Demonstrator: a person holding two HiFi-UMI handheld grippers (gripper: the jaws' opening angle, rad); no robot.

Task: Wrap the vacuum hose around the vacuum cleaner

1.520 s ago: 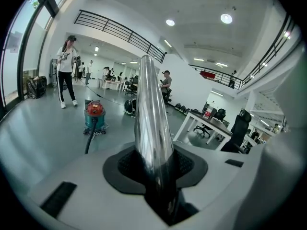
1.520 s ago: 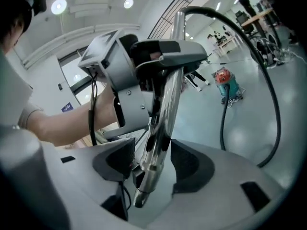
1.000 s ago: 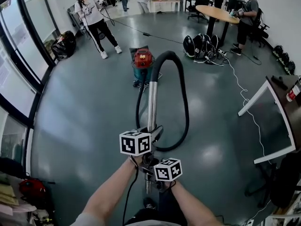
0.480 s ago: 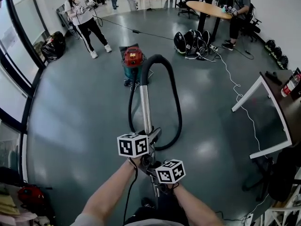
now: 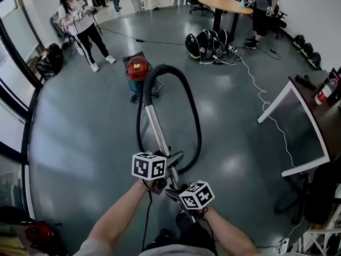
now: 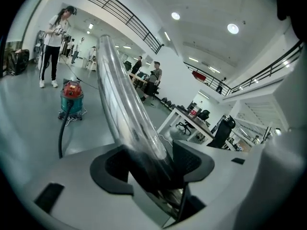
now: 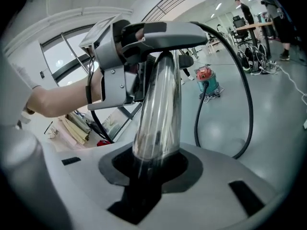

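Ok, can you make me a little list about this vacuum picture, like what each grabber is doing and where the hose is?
Place: big hall with a grey floor
Vacuum cleaner: red top, standing on the floor, away from the person
Hose: black, in one big loose loop, not wrapped yet
Tube: shiny metal, held at a slant
Left gripper: jaws have just been opening; tube between them, not squeezed
Right gripper: jaws have just been closing; shut on the tube
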